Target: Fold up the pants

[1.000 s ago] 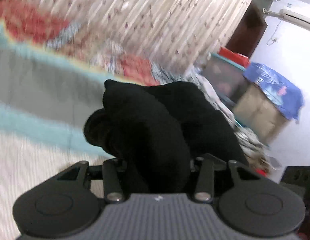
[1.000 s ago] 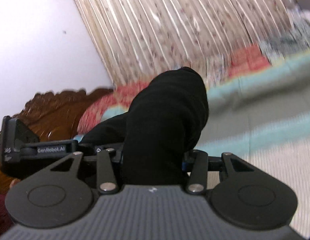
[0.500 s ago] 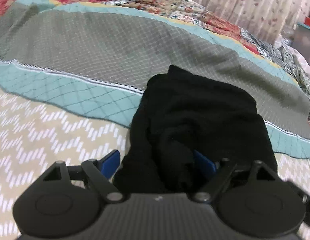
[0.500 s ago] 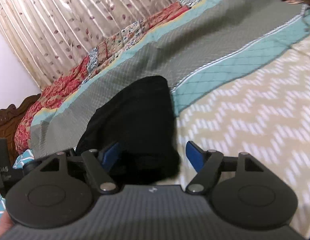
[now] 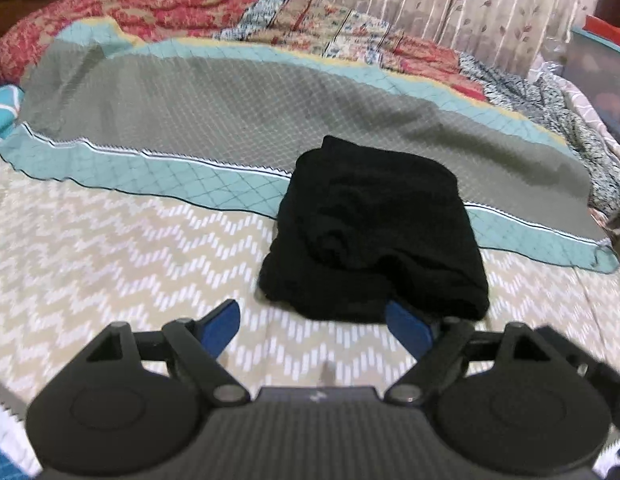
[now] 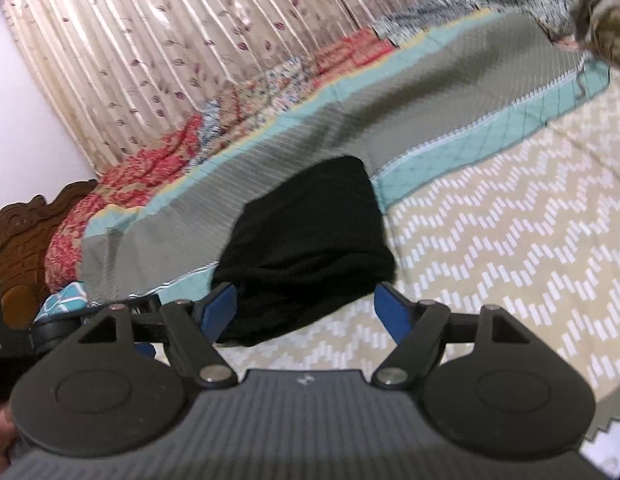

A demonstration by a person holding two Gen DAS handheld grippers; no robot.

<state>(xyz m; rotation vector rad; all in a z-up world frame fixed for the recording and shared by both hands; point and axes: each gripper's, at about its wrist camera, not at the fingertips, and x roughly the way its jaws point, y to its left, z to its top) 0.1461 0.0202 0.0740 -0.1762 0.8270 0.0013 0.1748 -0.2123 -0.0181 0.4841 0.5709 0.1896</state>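
The black pants (image 5: 374, 236) lie folded in a compact bundle on the bed, across the border between the beige zigzag sheet and the grey-teal blanket. My left gripper (image 5: 314, 326) is open, its blue fingertips just in front of the bundle's near edge, holding nothing. In the right wrist view the pants (image 6: 310, 240) lie just beyond my right gripper (image 6: 306, 306), which is open and empty, with its jaws on either side of the bundle's near edge.
The beige zigzag sheet (image 5: 110, 248) covers the near bed. A grey-teal quilted blanket (image 5: 230, 108) and red patterned bedding (image 5: 150, 12) lie behind. Floral curtains (image 6: 170, 40) hang at the back. A carved wooden headboard (image 6: 22, 232) stands at left.
Both grippers held the pants up in the air, brought them down onto the bed, opened and let go. They have now drawn back a little from the bundle.
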